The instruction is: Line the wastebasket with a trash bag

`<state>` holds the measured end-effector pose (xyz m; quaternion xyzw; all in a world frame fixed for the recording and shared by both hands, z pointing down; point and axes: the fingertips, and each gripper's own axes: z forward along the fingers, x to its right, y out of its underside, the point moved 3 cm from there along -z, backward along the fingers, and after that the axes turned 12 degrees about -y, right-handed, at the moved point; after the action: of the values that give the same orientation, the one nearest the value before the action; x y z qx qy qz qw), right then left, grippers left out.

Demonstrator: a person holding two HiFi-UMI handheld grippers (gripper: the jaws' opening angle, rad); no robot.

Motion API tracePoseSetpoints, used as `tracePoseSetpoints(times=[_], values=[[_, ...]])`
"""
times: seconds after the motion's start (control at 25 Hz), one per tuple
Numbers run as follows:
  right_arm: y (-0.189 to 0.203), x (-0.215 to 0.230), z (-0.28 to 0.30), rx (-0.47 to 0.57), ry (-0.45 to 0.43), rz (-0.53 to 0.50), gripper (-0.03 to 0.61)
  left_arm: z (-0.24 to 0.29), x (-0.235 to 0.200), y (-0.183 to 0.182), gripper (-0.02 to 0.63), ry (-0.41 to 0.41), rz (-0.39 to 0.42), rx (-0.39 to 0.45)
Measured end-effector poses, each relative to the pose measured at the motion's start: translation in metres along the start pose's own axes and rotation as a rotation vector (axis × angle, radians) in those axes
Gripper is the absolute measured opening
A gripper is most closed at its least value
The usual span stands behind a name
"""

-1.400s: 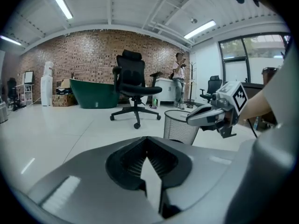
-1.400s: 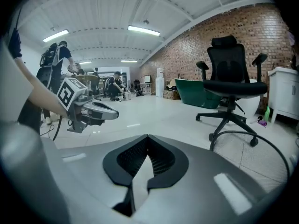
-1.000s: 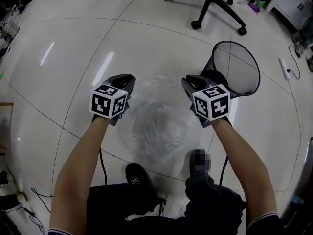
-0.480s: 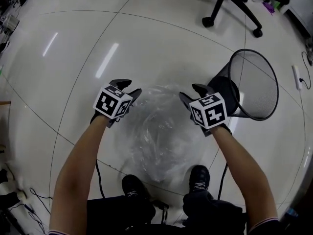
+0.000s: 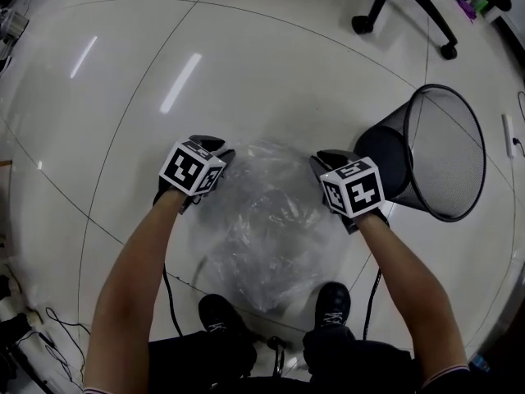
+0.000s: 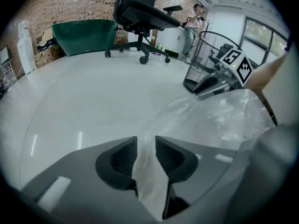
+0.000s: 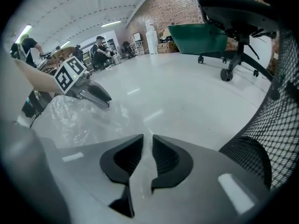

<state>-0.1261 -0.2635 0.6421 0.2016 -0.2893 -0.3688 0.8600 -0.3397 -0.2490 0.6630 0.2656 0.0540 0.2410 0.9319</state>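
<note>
Bag (image 5: 271,236) spans mid-frame between left tool (image 5: 218,148) and right tool (image 5: 322,159), both angled down, jaws just closing onto it.

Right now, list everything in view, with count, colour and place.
trash bag: one, clear, centre of the head view, held at both sides
wastebasket: one, black mesh, on the floor right of the bag
office chair: one, black, beyond the wastebasket
tub: one, green, by the brick wall
power strip: one, white, floor at the right edge
floor: white, glossy
shoes: two, black, bottom of the head view
forearms: two, bare, reaching forward
left hand-held gripper: one, grey, jaws just been closing, bag film pinched between them
right hand-held gripper: one, grey, jaws just been closing, bag film pinched between them
</note>
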Motion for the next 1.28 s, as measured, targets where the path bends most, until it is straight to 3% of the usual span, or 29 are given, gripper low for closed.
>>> tracePoseSetpoints(times=[0.08,0.12,0.48,0.84,1.28], values=[[-0.001,-0.004,-0.002,0.012,-0.013,-0.012,0.006,0.0,-0.001,0.001,0.047,-0.011,0.01,0.006],[-0.001,-0.005,-0.005,0.022,-0.019,-0.015,0.003,-0.002,-0.001,0.0,0.012,-0.014,0.013,0.014],[-0.006,-0.029,-0.051,0.151,-0.013,-0.013,0.002,-0.064,0.008,-0.03,0.011,-0.022,-0.001,0.19],[0.003,-0.075,-0.138,0.269,0.023,-0.052,0.002,-0.155,0.057,-0.062,0.011,-0.052,0.003,0.355],[0.027,-0.112,-0.237,0.361,0.041,-0.099,0.002,-0.241,0.135,-0.079,0.011,-0.088,0.043,0.456]])
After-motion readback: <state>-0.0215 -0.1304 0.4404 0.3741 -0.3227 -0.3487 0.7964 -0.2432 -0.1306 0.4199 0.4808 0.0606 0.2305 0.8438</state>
